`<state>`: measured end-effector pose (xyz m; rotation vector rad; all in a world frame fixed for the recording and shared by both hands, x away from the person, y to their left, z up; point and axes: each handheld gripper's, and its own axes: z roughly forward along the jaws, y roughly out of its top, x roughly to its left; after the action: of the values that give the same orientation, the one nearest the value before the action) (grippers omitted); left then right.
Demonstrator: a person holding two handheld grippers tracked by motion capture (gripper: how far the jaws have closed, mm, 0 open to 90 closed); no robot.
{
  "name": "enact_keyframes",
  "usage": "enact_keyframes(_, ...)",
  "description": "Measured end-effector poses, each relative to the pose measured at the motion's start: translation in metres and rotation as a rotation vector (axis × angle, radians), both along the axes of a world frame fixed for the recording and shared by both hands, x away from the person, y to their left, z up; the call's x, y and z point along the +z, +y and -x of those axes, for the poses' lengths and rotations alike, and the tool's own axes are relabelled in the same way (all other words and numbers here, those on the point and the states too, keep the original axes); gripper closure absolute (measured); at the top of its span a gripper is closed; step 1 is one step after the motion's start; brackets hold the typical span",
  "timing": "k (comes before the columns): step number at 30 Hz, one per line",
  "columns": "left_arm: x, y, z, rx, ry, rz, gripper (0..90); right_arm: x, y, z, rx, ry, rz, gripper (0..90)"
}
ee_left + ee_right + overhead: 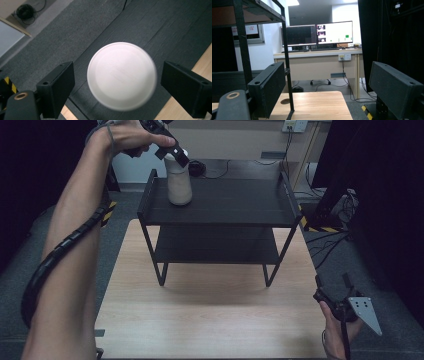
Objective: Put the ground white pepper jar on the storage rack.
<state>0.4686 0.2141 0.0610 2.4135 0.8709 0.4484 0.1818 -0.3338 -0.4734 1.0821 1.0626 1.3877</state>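
While left gripper hung wide open over bottle on shelf | right gripper open, empty | advice: centre jaws, descend straight.

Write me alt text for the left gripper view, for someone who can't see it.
Seen from straight above, a round white lid sits between the left gripper's two open black jaws, with a gap on each side. Beneath it lies the black shelf, with grey carpet beyond its edge.

high view: above, facing forward-down | left gripper view: straight down, near | shared: black rack
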Motion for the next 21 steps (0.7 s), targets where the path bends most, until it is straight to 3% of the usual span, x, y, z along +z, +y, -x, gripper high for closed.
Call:
enact_keyframes(3,0.009,0.004,0.010,-0.014,-0.012,0.003,11.1,0.000,0.000,0.000,0.000,-0.001,-0.001,13.6)
enact_keyframes(12,0.038,0.029,0.061,-0.043,-0.079,0.023,6.2,0.000,0.001,0.000,0.000,0.001,0.005,13.6)
enact_keyframes(14,0.041,0.037,0.071,-0.046,-0.086,0.041,5.7,0.001,0.003,0.000,0.000,0.000,0.003,13.6)
enact_keyframes(15,0.041,0.037,0.071,-0.046,-0.086,0.041,5.1,0.001,0.003,0.000,0.000,0.000,0.003,13.6)
enact_keyframes(17,0.043,0.048,0.087,-0.063,-0.103,0.042,5.1,0.001,0.004,0.000,0.001,-0.001,0.006,13.6)
enact_keyframes(21,0.044,0.060,0.103,-0.074,-0.114,0.041,5.0,0.001,0.005,-0.001,0.003,0.002,0.010,13.6)
